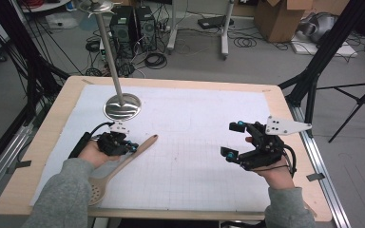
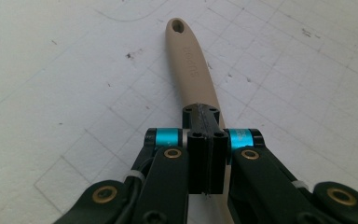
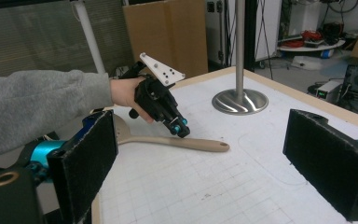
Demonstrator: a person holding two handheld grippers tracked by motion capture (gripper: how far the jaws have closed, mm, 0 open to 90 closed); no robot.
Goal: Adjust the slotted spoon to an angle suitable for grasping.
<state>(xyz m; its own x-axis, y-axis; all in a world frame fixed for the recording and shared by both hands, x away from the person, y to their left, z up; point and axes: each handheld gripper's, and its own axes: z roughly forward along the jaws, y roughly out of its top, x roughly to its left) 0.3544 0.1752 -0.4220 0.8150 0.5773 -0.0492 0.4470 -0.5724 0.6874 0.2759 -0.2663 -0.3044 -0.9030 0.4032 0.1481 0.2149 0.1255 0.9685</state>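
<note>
Beige slotted spoon flat on the bench, handle pinched in the closed left claw (right claw gaping, idle). Best lifted level, grip kept firm, clear of the steel stand.

Left gripper at lower left, jaws pressed together, tilted down, forearm entering from below; right gripper at lower right, jaws spread wide.
</note>
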